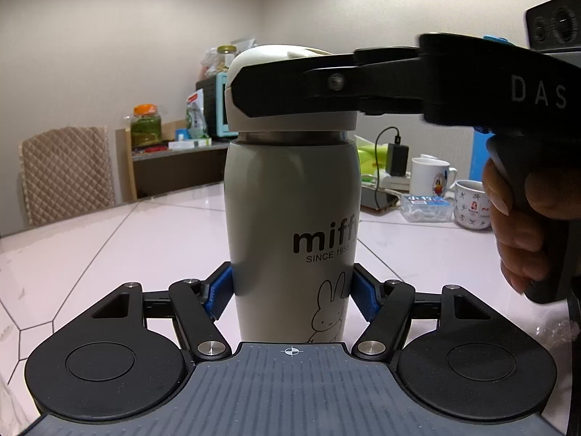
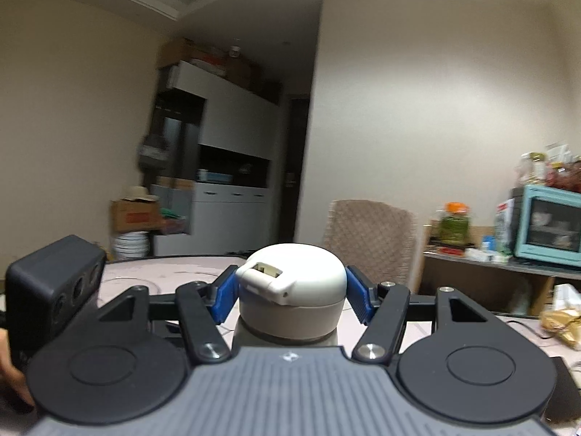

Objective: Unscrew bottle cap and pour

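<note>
A grey "miffy" flask stands upright on the white tiled table. My left gripper is shut on the flask's lower body, blue pads on both sides. The flask's white domed cap sits on top. My right gripper is shut on the cap, blue pads pressing both sides; in the left wrist view its black finger crosses the cap from the right. A thin dark gap shows between cap and body.
Two white mugs, a tissue pack and a charger stand at the right rear of the table. A quilted chair and a shelf with jars and a teal oven lie behind.
</note>
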The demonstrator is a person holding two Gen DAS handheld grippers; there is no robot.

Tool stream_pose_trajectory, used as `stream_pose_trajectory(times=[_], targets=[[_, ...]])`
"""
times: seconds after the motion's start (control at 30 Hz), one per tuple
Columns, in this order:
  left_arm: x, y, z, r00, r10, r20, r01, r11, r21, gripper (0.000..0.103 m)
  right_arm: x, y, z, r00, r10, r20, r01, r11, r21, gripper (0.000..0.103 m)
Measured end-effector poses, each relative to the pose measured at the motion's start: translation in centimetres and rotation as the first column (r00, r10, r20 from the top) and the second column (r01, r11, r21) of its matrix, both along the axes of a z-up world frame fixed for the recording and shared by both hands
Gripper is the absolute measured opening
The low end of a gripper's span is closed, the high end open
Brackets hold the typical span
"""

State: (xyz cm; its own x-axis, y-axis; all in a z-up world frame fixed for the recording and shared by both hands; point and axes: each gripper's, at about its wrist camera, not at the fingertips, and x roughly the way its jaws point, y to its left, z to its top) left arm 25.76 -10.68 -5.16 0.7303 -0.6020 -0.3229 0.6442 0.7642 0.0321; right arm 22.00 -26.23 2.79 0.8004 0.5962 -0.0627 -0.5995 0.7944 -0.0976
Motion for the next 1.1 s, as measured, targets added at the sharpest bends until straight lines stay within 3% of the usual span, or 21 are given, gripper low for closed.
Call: stream_pose_trajectory(times=[0.17,0.53,1.1], targets=[[0.2,-0.3,-0.1,1.0,0.0,-0.001,0.0,1.0,0.0,0.071,1.1,-1.4,0.5,0.993,0.117,-0.008,-0.117,0.993,-0.006,0.065],[0.6,-0.8,-0.3,1.0,0.0,0.001,0.0,1.0,0.002,0.071,2.4,-3.0,1.7,0.962,0.273,-0.01,-0.273,0.961,-0.049,0.065],[0.6,-0.9,-0.6,1.0,0.001,0.003,-0.001,1.0,0.0,0.071,1.8,-2.4,1.9,0.969,0.247,0.013,-0.245,0.966,-0.076,0.066]])
